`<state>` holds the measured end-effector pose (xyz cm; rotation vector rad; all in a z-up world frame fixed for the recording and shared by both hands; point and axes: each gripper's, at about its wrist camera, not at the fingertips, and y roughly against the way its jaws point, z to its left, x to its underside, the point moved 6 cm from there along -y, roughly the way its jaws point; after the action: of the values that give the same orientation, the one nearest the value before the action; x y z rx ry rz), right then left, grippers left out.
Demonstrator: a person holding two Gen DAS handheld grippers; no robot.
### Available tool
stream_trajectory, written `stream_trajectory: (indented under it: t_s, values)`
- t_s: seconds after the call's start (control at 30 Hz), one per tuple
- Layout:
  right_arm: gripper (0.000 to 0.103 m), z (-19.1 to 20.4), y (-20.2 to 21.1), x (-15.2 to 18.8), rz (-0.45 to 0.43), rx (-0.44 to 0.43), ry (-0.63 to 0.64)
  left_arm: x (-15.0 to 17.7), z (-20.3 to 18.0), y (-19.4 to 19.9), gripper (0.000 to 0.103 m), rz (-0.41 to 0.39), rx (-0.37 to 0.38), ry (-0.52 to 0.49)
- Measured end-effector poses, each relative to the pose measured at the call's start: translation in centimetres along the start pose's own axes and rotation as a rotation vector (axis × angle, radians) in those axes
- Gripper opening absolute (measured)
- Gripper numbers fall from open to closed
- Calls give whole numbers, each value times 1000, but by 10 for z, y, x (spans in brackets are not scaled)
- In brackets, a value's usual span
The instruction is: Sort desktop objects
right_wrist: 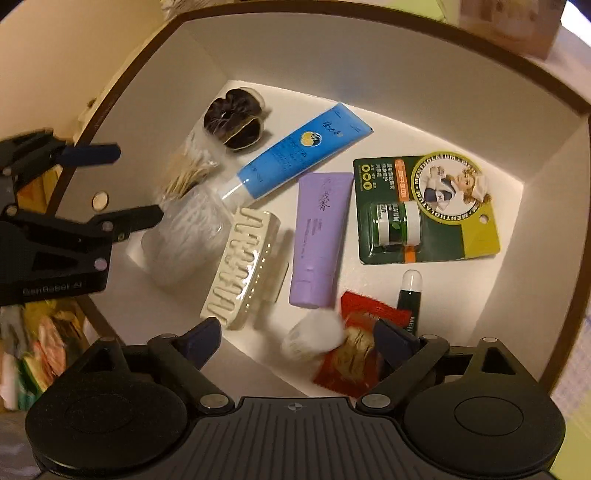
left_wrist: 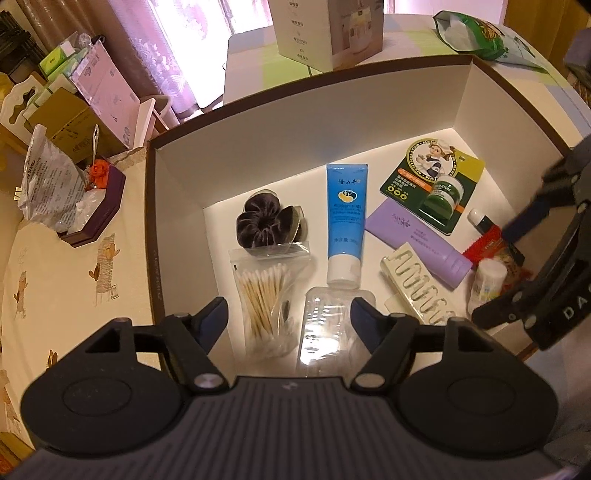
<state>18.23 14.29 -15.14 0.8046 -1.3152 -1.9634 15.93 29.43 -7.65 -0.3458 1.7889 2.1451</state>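
A large box with white walls and a brown rim holds several toiletries. Inside lie a dark scrunchie, a blue tube, a bag of cotton swabs, a clear plastic case, a cream hair clip, a purple tube and a green balm card. My left gripper hovers open over the swabs and the clear case. My right gripper is open above a blurred small white bottle and a red packet. A lip balm stick lies beside the packet.
Left of the box, on a cartoon-print cloth, stand a dark purple tray and a crumpled plastic bag. Behind the box are a cardboard carton and a green snack bag.
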Motion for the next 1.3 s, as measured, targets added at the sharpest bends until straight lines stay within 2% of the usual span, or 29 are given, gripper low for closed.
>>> stream_trajectory:
  t_s: [0.23, 0.6, 0.9, 1.3]
  values:
    - [95, 2, 3, 6, -1, 49, -10, 3, -2, 9, 71, -17, -1, 4]
    - [95, 1, 16, 23, -35, 95, -49, 5, -6, 27, 81, -59, -24, 5]
    - [95, 14, 38, 31, -130, 95, -63, 8, -7, 56, 86, -125, -57, 22]
    - [95, 38, 80, 56, -301, 133, -81, 30, -13, 96, 86, -194, -78, 55]
